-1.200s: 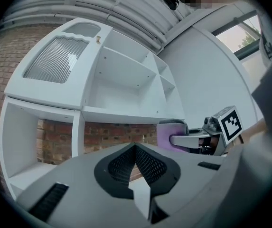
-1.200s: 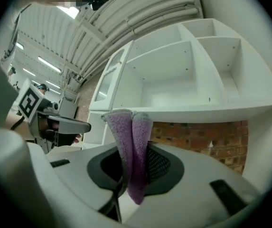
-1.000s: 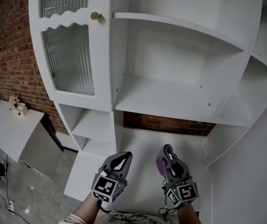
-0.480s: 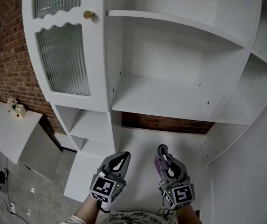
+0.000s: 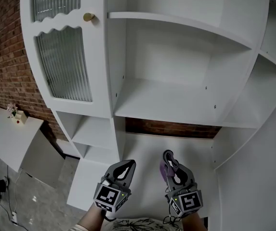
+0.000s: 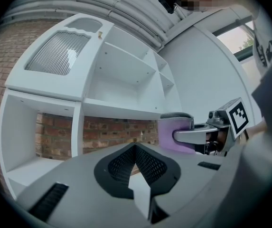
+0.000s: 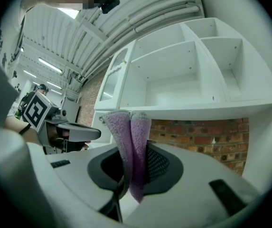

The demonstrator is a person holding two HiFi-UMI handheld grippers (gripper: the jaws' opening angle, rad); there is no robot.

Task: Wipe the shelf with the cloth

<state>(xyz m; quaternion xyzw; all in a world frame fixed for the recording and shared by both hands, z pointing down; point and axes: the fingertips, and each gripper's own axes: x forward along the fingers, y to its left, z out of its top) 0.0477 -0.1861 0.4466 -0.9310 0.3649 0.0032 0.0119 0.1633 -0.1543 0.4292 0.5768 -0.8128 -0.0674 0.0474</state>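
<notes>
A white shelf unit fills the head view, with its wide middle shelf [image 5: 176,105] bare and a lower white surface [image 5: 147,153] below it. My right gripper [image 5: 169,159] hovers low above that lower surface, shut on a folded purple cloth [image 5: 164,170]. In the right gripper view the purple cloth [image 7: 131,141] stands up between the jaws. My left gripper [image 5: 124,168] hangs beside it to the left, jaws together and holding nothing. From the left gripper view, the purple cloth [image 6: 173,134] and right gripper show at the right.
A cabinet door with ribbed glass [image 5: 65,61] and a brass knob [image 5: 87,17] closes the shelf unit's left side. Small open cubbies [image 5: 97,129] sit below it. A brick wall [image 5: 7,57] stands at left, a white side table [image 5: 7,134] below it.
Over the second the shelf unit has slid slightly left in the head view. My right gripper with the cloth dropped a little lower early on; both grippers have since held their places.
</notes>
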